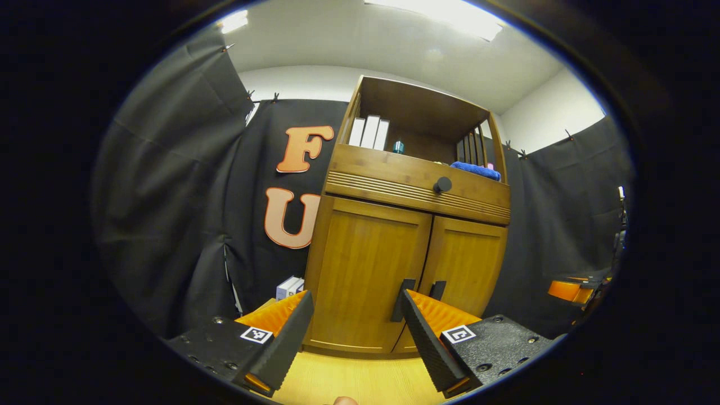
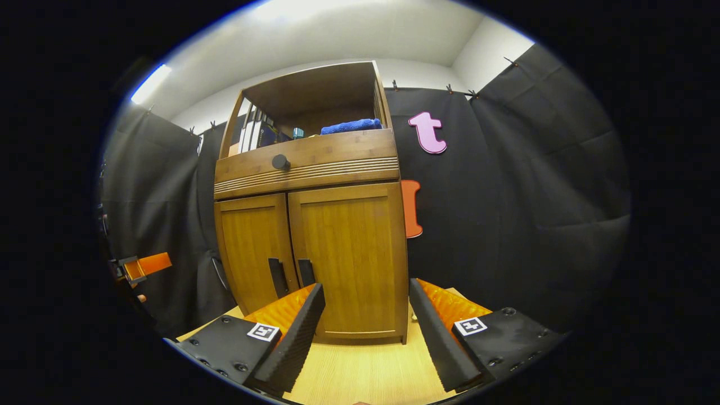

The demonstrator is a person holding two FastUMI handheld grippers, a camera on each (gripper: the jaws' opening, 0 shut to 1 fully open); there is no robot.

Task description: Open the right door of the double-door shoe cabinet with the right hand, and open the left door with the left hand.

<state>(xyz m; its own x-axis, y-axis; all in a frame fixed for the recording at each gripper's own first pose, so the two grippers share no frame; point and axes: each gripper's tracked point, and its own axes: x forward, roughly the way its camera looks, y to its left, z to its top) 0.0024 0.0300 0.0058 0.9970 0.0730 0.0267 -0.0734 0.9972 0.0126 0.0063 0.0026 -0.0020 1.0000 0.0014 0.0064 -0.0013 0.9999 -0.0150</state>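
The shoe cabinet (image 1: 405,225) stands on a pale wooden floor (image 1: 360,379) against the black cloth wall, both doors closed. Its left door (image 1: 365,270) and right door (image 2: 351,259) meet at the middle, each with a dark vertical handle beside the seam (left handle (image 1: 403,300), right handle (image 2: 306,272)). Above the doors sit a drawer with a round knob (image 1: 442,184) and an open shelf holding a blue towel (image 2: 351,125). In front of the cabinet, apart from it, the left gripper (image 1: 357,332) and right gripper (image 2: 365,332) both have fingers spread wide, holding nothing.
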